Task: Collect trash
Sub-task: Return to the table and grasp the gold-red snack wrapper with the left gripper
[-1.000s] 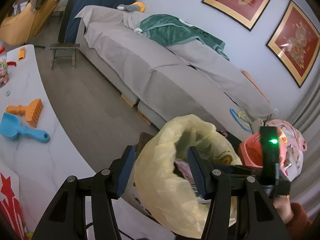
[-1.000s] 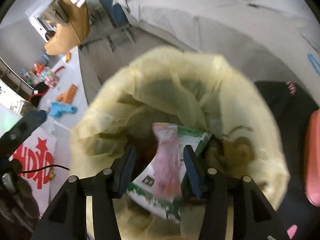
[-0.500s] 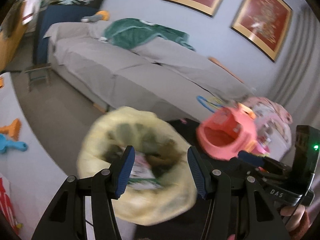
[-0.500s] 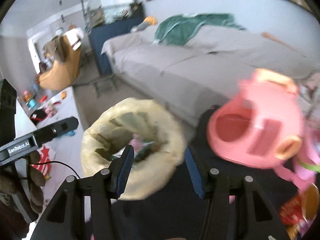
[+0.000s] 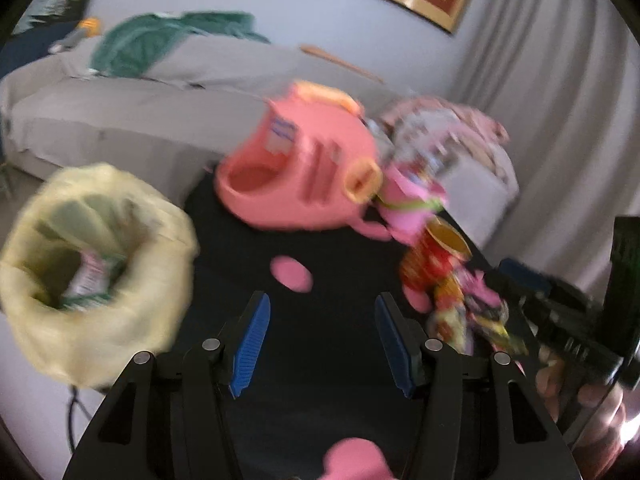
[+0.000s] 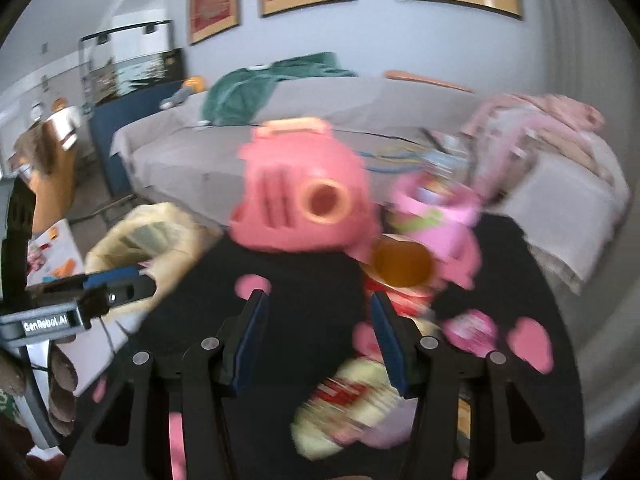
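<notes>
The left gripper hovered with its blue-padded jaws wide and nothing between them, over a black cloth with pink spots. The right gripper likewise had its jaws wide and empty, just above a blurred red-and-cream crumpled snack wrapper lying on that cloth. Further back lay a red cylindrical can with a gold rim on its side, touching a big pink plastic toy. The pale yellow plastic trash bag stood open at the left edge of the cloth, well apart from the wrappers, with a pink-and-green packet inside. A grey covered sofa ran behind
</notes>
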Tool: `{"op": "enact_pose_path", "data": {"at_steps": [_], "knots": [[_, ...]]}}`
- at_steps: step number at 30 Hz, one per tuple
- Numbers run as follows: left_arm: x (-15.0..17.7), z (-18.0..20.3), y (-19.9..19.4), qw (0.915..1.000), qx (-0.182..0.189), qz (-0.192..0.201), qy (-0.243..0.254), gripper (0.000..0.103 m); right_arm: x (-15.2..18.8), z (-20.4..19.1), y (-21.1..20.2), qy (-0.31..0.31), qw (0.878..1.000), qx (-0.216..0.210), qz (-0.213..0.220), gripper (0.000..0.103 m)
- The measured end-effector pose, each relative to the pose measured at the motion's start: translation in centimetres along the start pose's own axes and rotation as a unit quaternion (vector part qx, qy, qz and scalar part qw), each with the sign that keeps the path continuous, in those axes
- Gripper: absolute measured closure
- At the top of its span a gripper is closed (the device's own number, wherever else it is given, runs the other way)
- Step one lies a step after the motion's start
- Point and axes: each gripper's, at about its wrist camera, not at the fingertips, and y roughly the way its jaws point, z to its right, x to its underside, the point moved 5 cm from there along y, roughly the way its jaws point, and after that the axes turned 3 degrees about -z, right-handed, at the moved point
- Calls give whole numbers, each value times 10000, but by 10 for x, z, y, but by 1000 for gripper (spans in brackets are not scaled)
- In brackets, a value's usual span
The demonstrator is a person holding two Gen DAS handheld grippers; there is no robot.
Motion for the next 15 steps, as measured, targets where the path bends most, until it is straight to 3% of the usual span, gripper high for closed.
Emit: {"op": "enact_pose_path", "data": {"at_steps": [7,11,15], "knots": [[27,67,59,9925,730,-887,419,47,37,81,-25,435,9954,855,8,52],[30,98,88,9883,720,-1114,754,47,59,112,-26,803,9922,952,-110,52],[28,112,118,9848,733,-1392,741,47,75,131,-25,1048,9897,949,-233,52]]}}
